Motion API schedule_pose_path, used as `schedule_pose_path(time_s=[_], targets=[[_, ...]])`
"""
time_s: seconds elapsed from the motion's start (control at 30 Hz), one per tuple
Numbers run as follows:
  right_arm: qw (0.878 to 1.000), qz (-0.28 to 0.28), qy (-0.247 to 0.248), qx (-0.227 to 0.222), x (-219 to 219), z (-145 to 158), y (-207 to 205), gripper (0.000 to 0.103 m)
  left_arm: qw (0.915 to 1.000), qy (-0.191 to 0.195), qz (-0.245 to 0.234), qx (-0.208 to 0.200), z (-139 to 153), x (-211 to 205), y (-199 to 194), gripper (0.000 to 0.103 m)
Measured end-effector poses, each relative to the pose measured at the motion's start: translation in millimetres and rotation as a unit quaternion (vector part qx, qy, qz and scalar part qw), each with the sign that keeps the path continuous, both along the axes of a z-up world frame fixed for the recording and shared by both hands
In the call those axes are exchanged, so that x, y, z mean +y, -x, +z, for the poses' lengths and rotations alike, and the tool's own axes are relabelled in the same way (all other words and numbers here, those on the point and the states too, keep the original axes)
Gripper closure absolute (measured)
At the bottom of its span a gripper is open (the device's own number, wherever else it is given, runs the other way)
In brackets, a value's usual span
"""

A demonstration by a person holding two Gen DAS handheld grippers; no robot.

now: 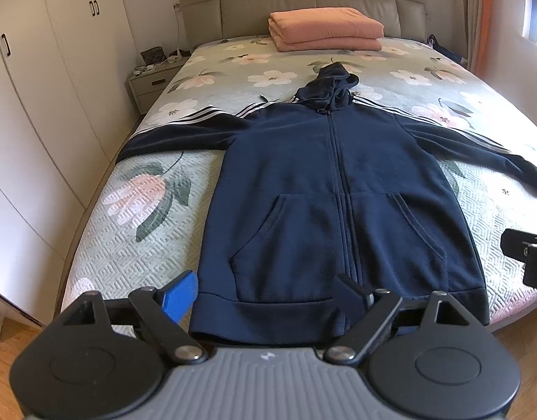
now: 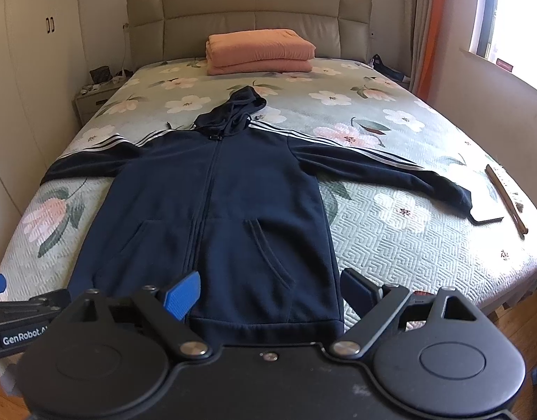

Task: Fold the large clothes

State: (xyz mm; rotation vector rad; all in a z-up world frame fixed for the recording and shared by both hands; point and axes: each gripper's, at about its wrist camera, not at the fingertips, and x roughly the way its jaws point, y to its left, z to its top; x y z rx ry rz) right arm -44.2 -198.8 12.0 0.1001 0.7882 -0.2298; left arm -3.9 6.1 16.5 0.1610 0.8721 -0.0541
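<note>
Here a navy zip hoodie [image 1: 338, 189] lies face up and flat on the bed [image 1: 135, 245], zipped closed, its hem at the foot edge and its hood [image 1: 329, 89] bunched toward the headboard [image 2: 251, 21]. Both sleeves are spread out to the sides, white stripes running along their upper edges.

The left gripper [image 1: 265, 295] is held level just above the foot of the bed, pointing up the hoodie's length; its jaws are spread wide and empty, one finger off the hem's left corner, the other over the zip line.

The right gripper [image 2: 268, 290] hangs beside it in the same forward-pointing pose, jaws also wide apart with nothing between them, straddling the hem's right corner.

A folded pink blanket [image 2: 259, 50] rests against the headboard, well apart from the hoodie. A thin wooden stick [image 2: 504, 197] lies near the right sleeve's cuff.
</note>
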Motion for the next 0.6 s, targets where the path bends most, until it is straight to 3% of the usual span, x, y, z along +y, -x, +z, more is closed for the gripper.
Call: schedule_pose_path(time_s=[0.6], targets=[[1.000, 0.004, -0.001, 0.000, 1.6, 0.0, 2.4, 0.000, 1.0000, 0.002, 0.004, 0.005, -0.8, 2.8, 1.1, 0.016]])
